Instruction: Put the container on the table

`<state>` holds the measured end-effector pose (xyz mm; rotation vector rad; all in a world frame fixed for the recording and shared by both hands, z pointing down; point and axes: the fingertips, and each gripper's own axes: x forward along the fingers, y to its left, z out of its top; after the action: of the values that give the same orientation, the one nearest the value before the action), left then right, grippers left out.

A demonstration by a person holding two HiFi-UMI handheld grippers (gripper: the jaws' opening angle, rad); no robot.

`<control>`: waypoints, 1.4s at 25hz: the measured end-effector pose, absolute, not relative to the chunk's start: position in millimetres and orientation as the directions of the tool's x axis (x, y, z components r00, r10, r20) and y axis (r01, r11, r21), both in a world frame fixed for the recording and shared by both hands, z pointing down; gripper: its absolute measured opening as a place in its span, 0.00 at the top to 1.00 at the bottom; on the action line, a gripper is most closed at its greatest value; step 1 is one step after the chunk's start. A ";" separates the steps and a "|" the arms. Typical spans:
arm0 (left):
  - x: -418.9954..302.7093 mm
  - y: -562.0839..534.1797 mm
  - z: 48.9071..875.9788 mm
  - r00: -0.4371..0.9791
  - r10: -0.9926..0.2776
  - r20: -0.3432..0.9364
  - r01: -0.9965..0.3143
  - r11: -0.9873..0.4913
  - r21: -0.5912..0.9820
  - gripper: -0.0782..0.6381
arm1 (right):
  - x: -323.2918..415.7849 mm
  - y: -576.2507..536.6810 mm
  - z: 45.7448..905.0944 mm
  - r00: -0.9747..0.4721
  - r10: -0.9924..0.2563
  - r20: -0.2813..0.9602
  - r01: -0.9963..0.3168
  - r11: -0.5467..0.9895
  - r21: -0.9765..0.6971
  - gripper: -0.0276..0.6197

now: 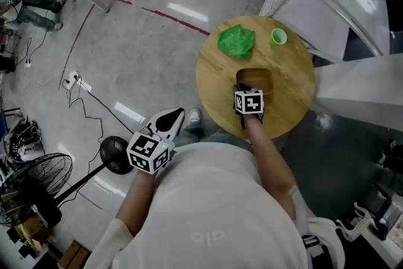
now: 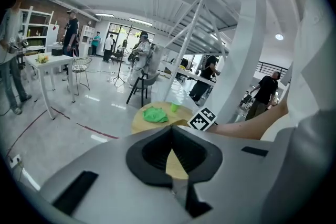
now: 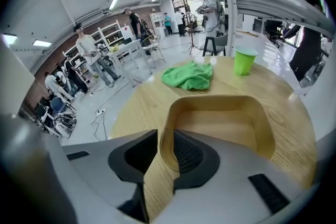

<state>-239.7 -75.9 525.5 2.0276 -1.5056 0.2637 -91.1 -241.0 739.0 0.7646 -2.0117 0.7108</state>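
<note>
**Grippers.** The right gripper (image 1: 252, 92) (image 3: 165, 134) was nearly closed, clamped on the near wall of the container (image 1: 254, 80) (image 3: 220, 126), with one jaw outside the wall and one inside. The left gripper (image 1: 173, 118) (image 2: 171, 136) had its jaws together with nothing between them, and was held above the floor (image 1: 138, 41), well apart from the tabletop (image 1: 289, 82) (image 3: 142, 107).

**Surface and room.** The tan, open-topped container sat on the round wooden tabletop near its middle. A green cloth (image 1: 237, 42) (image 3: 188, 76) and a green cup (image 1: 278, 36) (image 3: 244, 62) lay beyond it, apart from each other. The glossy grey floor carried a curved red line (image 1: 170, 17), and a standing fan (image 1: 38, 176) stood near the left gripper's side. People stood in the bright hall beyond.

**Markings.** Each gripper's cube bore black-and-white square markers. Small pale letters on the person's shirt (image 1: 208, 236) read roughly "alo".
</note>
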 end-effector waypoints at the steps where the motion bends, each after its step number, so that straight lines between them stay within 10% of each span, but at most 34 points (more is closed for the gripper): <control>1: -237.8 -78.8 525.6 0.347 -0.803 0.485 -0.920 -0.191 0.342 0.87 | -86.9 -241.8 736.6 -0.451 -0.259 0.854 -0.740 0.644 -0.196 0.79; 35: -67.1 -228.9 449.7 0.722 -0.634 0.278 -0.692 -0.673 0.262 0.87 | 122.8 -245.5 499.0 -0.455 -0.719 0.525 -0.886 0.424 -0.187 0.92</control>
<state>-67.1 -228.9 449.7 2.5786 -1.0302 0.2328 122.8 -245.5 499.0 1.3733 -2.3176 0.6305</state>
